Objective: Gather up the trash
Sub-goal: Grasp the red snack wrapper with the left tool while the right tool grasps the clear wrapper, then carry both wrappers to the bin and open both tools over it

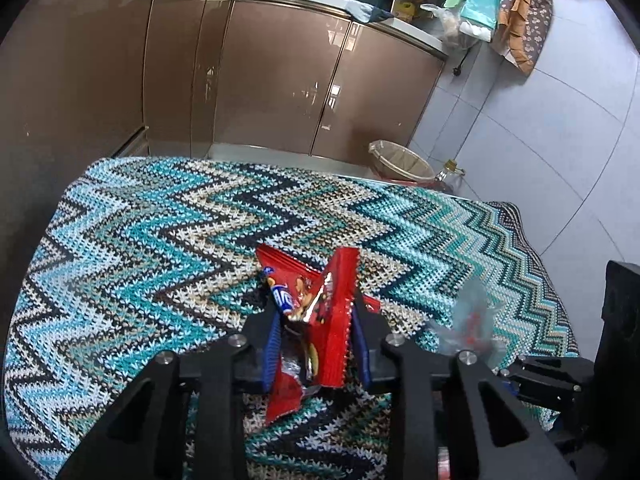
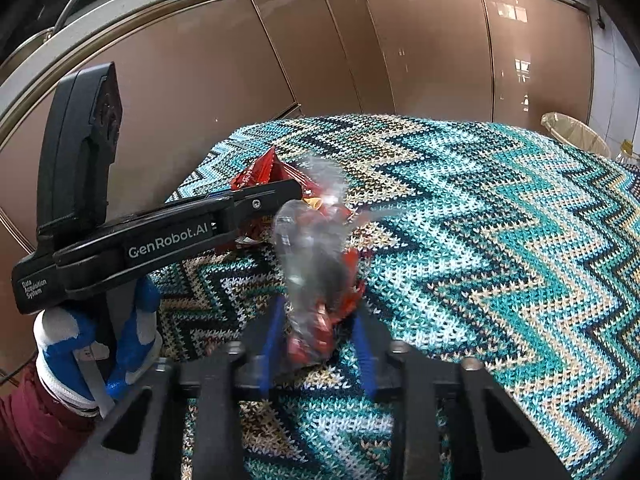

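Observation:
My left gripper (image 1: 316, 320) is shut on a crumpled red snack wrapper (image 1: 320, 300) and holds it just above the zigzag knit cloth (image 1: 160, 240) on the table. My right gripper (image 2: 318, 328) is shut on a clear plastic wrapper with red print (image 2: 316, 264), blurred by motion. That clear wrapper also shows in the left wrist view (image 1: 468, 320), at the right. The left gripper's body (image 2: 160, 236) lies left of the right one, with the red wrapper (image 2: 264, 172) at its tip. A lined waste bin (image 1: 400, 162) stands on the floor beyond the table.
Brown glossy cabinets (image 1: 280, 80) run behind the table. The counter top (image 1: 420, 36) carries bags and clutter. A bottle (image 1: 450, 174) stands beside the bin. Grey floor tiles (image 1: 540, 140) lie to the right. The bin shows at the right in the right wrist view (image 2: 576, 134).

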`<state>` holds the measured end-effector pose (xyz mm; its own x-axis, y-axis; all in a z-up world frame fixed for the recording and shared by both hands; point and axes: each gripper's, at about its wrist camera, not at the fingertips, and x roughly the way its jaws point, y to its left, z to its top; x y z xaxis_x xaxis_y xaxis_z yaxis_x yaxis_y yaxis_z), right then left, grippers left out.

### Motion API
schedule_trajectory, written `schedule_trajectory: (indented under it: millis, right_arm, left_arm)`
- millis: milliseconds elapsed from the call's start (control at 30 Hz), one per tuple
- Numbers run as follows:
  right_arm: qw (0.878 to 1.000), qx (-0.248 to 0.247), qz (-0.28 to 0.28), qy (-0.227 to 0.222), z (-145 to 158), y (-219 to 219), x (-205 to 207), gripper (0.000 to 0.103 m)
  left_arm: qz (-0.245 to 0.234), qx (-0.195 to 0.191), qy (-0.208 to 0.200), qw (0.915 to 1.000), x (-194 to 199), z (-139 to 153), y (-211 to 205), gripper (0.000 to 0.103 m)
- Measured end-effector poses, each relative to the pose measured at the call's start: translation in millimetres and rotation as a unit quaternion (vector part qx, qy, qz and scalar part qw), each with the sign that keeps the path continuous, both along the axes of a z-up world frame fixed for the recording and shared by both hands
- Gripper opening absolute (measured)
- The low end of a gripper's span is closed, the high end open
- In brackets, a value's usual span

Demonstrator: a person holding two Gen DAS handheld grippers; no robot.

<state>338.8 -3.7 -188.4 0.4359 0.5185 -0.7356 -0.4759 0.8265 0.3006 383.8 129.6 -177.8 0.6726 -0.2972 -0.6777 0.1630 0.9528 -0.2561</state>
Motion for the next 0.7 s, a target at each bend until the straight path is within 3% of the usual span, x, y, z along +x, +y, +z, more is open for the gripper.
schedule_trajectory:
  millis: [33, 400, 700]
  right_arm:
    - [1.0, 0.001, 0.0, 0.0, 0.3, -1.1, 0.1, 0.019]
    - [1.0, 0.009, -0.011, -0.008, 11.5, -19.5, -16.6, 0.016]
    - [0.998, 0.012, -0.055, -0.023, 37.5, -59.3, -43.5, 0.016]
  left_arm:
    - [0.0, 0.004, -0.003, 1.0, -1.1, 1.0, -1.8, 0.026]
    - [-0.008, 0.053, -0.035, 0.998, -12.3, 14.9, -21.0, 0.02]
    - [-0.021, 0.087, -0.077, 0.9929, -43.7, 48.5, -42.6, 0.02]
